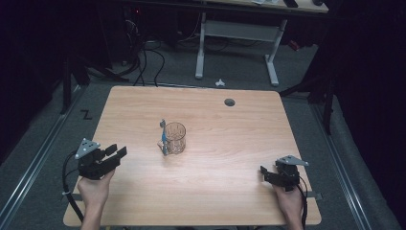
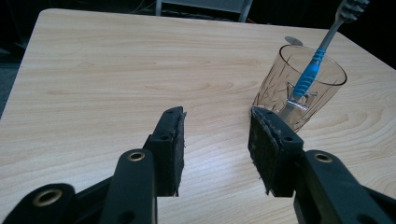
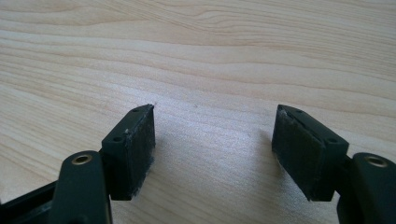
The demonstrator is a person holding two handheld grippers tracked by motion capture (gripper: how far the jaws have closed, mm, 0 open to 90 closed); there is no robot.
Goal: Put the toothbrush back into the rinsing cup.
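The left gripper (image 2: 215, 149) is hovering with its jaws spread and nothing between them, and the clear ribbed glass tumbler (image 2: 300, 85) is standing just ahead of it and off toward its right-hand jaw, with the toothbrush (image 2: 312, 74) leaning inside so its long axis is slanting up and away, bristle head topmost. The right gripper (image 3: 214, 149) is also holding its jaws wide over bare pale wood-grain table (image 1: 230, 143), well apart from the tumbler, so the left one is sitting nearer and is probably the likelier to reach. The brush's grey-and-blue handle looks slim, smooth plastic, while the jaw pads look dark and rubbery.
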